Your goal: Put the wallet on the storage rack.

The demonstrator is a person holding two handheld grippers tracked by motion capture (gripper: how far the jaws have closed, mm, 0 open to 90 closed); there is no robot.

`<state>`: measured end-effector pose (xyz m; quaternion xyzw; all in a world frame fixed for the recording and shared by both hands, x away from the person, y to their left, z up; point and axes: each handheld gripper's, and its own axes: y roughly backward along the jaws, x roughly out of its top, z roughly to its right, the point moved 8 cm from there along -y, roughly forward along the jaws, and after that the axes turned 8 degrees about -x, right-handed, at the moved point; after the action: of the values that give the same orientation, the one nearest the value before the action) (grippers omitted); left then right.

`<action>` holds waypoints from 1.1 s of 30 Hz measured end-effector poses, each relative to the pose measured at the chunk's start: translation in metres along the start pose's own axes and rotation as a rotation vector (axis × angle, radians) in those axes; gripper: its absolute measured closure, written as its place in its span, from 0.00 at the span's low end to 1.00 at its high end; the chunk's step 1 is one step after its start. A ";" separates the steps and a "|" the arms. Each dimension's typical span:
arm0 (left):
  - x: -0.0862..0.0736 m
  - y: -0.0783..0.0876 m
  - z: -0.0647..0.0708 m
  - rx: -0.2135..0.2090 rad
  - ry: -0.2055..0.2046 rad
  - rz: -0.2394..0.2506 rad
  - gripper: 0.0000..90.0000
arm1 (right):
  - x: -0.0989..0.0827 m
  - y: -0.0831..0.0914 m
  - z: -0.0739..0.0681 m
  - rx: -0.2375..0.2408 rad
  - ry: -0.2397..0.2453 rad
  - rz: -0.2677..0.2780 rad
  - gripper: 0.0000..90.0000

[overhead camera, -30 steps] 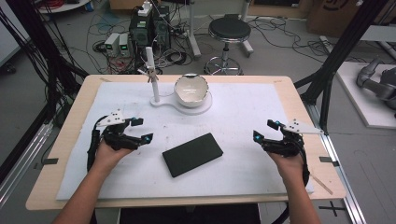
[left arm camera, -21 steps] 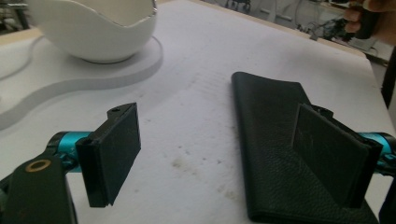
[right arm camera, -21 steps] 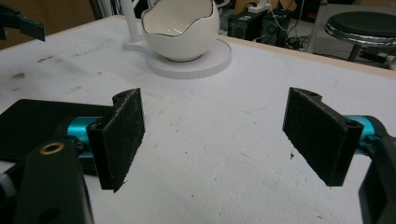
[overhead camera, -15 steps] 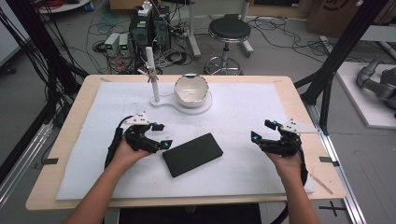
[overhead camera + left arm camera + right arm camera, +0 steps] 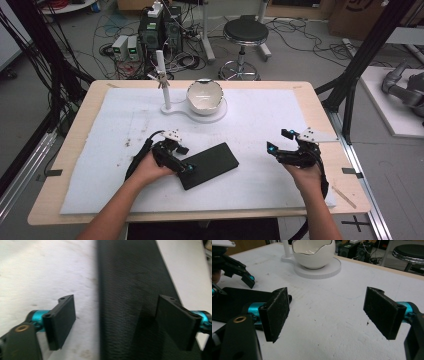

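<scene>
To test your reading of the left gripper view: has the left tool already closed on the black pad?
No: the left tool is open, one jaw over the black pad, the other over the white mat.

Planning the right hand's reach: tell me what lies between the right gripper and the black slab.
Nothing: the high view shows bare white mat between the right gripper and the black slab.

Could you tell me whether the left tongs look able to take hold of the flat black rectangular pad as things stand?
Probably yes: the left tongs are open astride the edge of the flat black rectangular pad, with nothing between.
</scene>
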<state>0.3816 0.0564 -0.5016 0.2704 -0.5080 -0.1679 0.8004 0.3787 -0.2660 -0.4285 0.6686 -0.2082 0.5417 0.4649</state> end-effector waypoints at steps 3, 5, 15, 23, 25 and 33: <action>-0.001 0.000 0.001 0.011 0.000 -0.004 0.20 | -0.001 0.000 0.000 -0.002 0.007 -0.007 0.24; -0.001 0.001 0.001 0.015 -0.004 0.000 0.22 | -0.001 0.000 0.001 -0.003 0.007 -0.006 0.24; -0.005 0.004 0.005 -0.068 0.028 0.027 0.46 | 0.000 -0.001 -0.002 0.001 0.010 -0.005 0.24; -0.005 0.008 0.001 -0.109 -0.001 0.067 0.63 | 0.000 -0.003 -0.005 0.003 0.018 -0.011 0.24; -0.004 0.010 0.002 -0.106 -0.020 0.073 0.69 | 0.001 -0.003 -0.005 0.001 0.022 -0.007 0.24; 0.007 0.022 0.012 -0.145 -0.041 0.143 0.85 | 0.001 -0.002 -0.006 0.007 0.020 -0.008 0.24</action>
<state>0.3734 0.0668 -0.4791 0.1713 -0.5289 -0.1523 0.8171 0.3778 -0.2600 -0.4291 0.6656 -0.1989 0.5472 0.4669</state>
